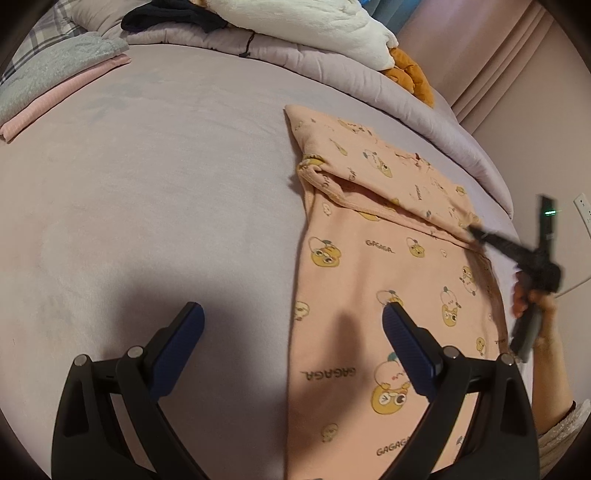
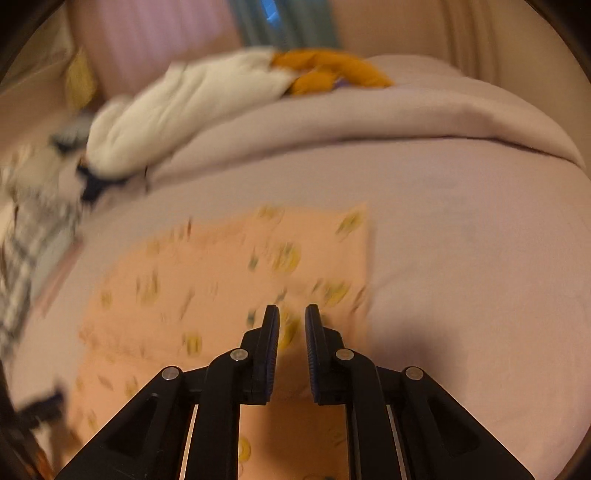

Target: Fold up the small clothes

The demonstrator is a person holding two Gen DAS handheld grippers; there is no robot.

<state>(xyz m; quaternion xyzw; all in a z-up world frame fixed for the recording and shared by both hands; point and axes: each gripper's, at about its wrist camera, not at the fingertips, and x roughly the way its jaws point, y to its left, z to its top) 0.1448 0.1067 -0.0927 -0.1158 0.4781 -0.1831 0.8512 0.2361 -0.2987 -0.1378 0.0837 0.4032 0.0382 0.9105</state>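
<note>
A peach garment [image 1: 388,266] printed with yellow cartoon faces lies flat on the lilac bed [image 1: 166,184], its far part folded back over itself. Its near end runs out of the left wrist view, so its full length cannot be seen.

The left gripper [image 1: 293,325] hangs above the bed with its jaws spread wide and nothing between them; one blue pad sits over bare sheet, the other over the garment's near part.

In the left wrist view the right gripper [image 1: 476,232] is a dark smear at the folded edge, and whether it touches the cloth is hard to make out. The hand [image 1: 532,306] holding it is partly cut off at the frame's edge.

The right wrist view is badly motion-blurred. The gripper's jaws stand close with only a narrow gap, and no cloth shows between them.

Behind, a white quilt [image 1: 314,26] and an orange plush [image 1: 410,74] are cropped, and folded laundry [image 1: 55,88] sits at the far left.
</note>
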